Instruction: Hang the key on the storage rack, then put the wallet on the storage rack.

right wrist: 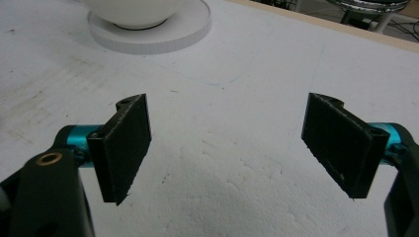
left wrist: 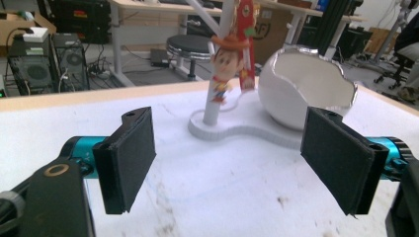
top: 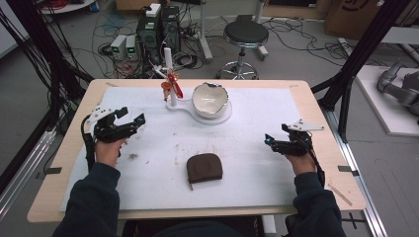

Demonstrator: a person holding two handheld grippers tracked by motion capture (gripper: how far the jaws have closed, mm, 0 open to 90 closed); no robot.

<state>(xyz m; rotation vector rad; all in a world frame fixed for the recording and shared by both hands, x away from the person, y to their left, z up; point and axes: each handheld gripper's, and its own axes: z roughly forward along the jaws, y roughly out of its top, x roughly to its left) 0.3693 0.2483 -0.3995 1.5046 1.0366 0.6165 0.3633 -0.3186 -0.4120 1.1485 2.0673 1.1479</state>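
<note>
A white broken-eggshell bowl (top: 211,98) (left wrist: 301,89) sits on a flat white base (top: 221,118) (left wrist: 247,132) at the table's back middle. Beside it a white post (top: 169,61) rises from the base; a small cowboy figure (top: 166,89) (left wrist: 227,59) and a red strap (top: 175,85) (left wrist: 245,39) hang from it. A brown pouch (top: 204,168) lies flat at the front middle. My left gripper (top: 131,116) (left wrist: 230,143) hovers open at the left and points toward the post and bowl. My right gripper (top: 276,133) (right wrist: 230,118) is open at the right over the bare white sheet, with the bowl's base (right wrist: 163,34) far ahead.
A white sheet (top: 257,168) covers the wooden table (top: 323,113). Small brown crumbs (top: 132,156) lie near my left hand. Behind the table stand a black stool (top: 245,34), computer boxes (top: 158,29) and cables. Black frame poles (top: 360,54) flank both sides.
</note>
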